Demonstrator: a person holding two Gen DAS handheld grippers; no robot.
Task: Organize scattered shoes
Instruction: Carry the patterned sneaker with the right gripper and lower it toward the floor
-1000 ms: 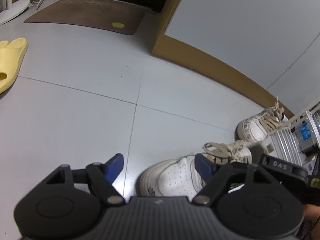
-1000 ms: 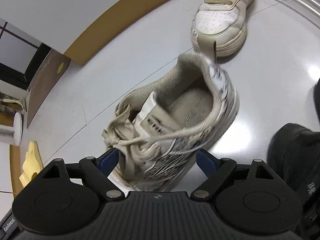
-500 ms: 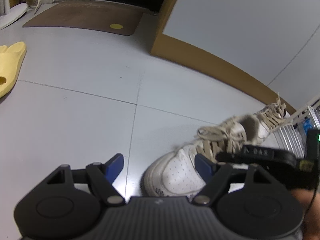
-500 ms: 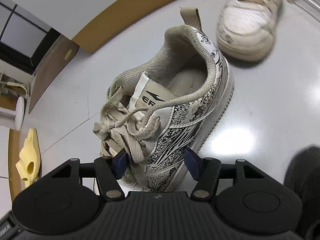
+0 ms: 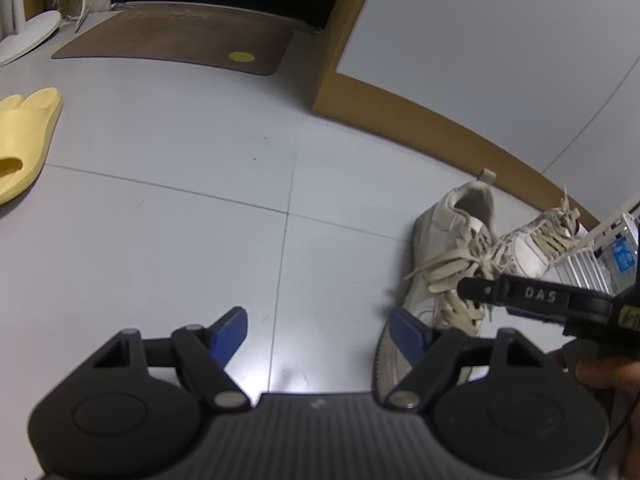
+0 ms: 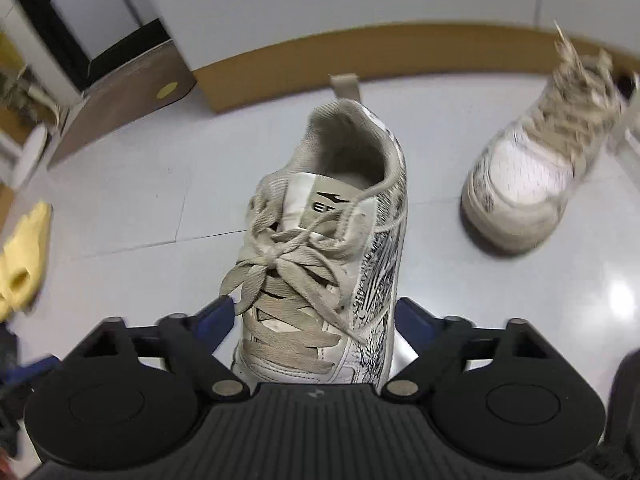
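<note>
**Midway: one sneaker in hand, its mate by the wall**

Right gripper (image 6: 314, 318) has its jaws clamped across the printed sneaker (image 6: 320, 240), toe toward the camera; the second sneaker (image 6: 532, 184) stands near the baseboard. Left gripper (image 5: 316, 330) is empty, jaws apart. A yellow slipper (image 5: 24, 140) lies well apart (unsorted, I judge). Readable: "DAS" on the right tool.

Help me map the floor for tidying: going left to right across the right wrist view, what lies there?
Yellow slipper → brown doormat → printed sneaker in the right claw → second white sneaker.
</note>
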